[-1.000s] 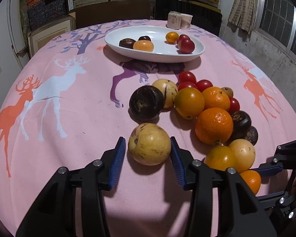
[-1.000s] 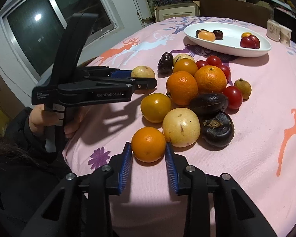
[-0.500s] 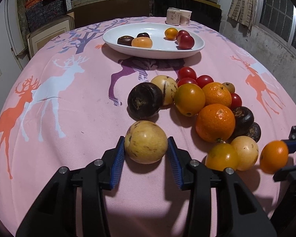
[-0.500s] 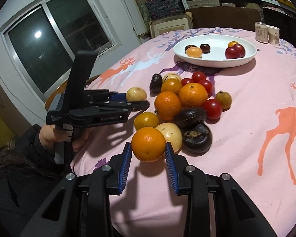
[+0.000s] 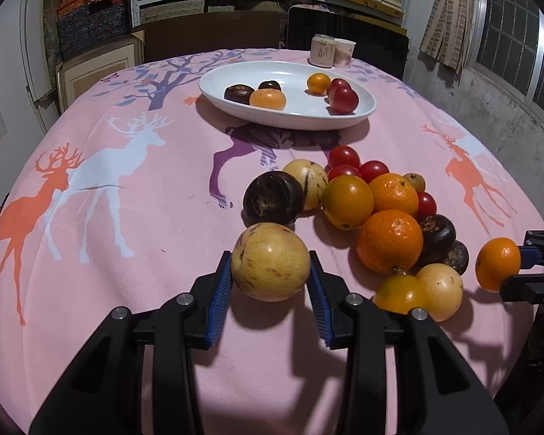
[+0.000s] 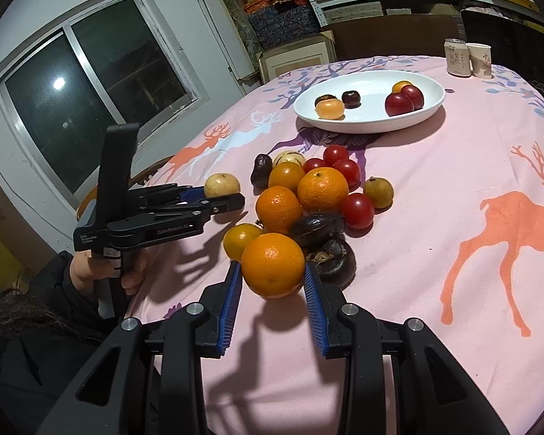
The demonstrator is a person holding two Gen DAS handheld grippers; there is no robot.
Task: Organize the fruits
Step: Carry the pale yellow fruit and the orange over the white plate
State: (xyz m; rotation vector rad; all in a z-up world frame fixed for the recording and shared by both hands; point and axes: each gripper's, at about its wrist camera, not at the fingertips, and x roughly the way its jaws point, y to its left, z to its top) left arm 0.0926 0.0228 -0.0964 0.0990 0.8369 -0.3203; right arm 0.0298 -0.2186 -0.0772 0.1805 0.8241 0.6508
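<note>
My left gripper is shut on a yellow speckled fruit and holds it above the pink cloth; this gripper also shows in the right wrist view. My right gripper is shut on a small orange, lifted above the table; this orange also shows at the right edge of the left wrist view. A pile of oranges, red tomatoes and dark fruits lies on the cloth. A white oval plate at the back holds several fruits.
A can and a paper cup stand behind the plate. The round table with the pink deer cloth drops off at its edges. A window and shelves are beyond the table.
Both grippers closed on their fruits and lifted them off the cloth. The right gripper with the orange rose and drew back from the pile.
</note>
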